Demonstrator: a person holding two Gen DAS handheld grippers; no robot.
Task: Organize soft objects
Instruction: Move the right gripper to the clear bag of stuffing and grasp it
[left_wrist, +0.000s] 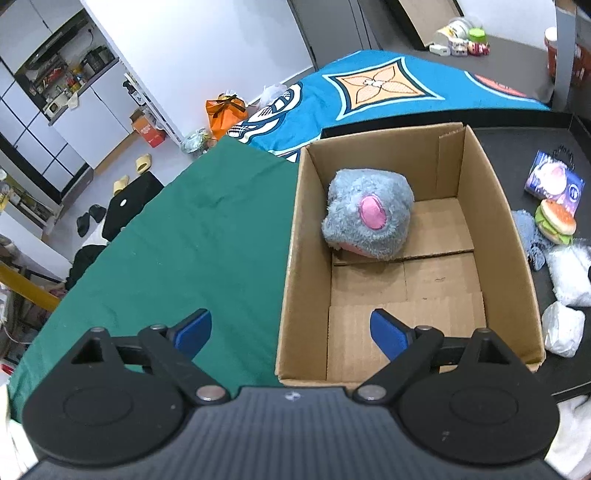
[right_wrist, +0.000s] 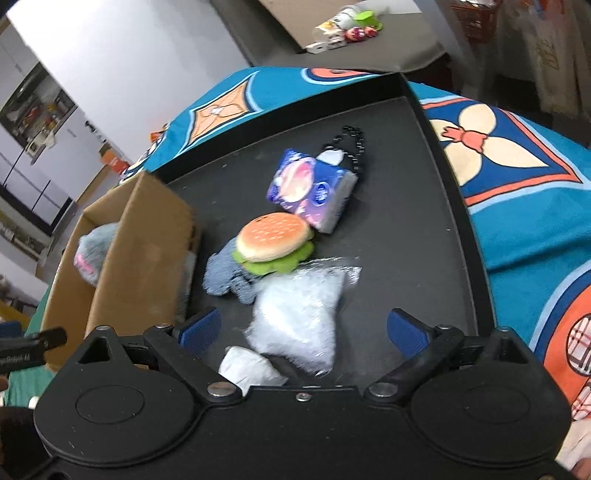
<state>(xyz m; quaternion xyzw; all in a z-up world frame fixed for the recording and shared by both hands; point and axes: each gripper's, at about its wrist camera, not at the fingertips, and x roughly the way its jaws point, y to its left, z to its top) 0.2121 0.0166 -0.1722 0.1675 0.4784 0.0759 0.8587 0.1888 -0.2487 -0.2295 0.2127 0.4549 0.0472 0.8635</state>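
Below, white fluffy toy (right_wrist: 295, 314) lies between open right gripper (right_wrist: 303, 332) fingers

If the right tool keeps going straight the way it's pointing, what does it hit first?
Most likely the white fluffy plush, lying between the open right tool's fingers on the black tray; depth is uncertain.

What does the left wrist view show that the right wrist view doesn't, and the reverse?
Only the left wrist view shows the inside of the cardboard box, its floor bare apart from the grey plush at the far end, plus the green cloth beside it and the open left gripper.

Only the right wrist view shows the whole black tray, the beaded chain and the open right gripper above the white fluffy toy.

Both show the box, plush, burger toy, tissue pack and blue-grey cloth.
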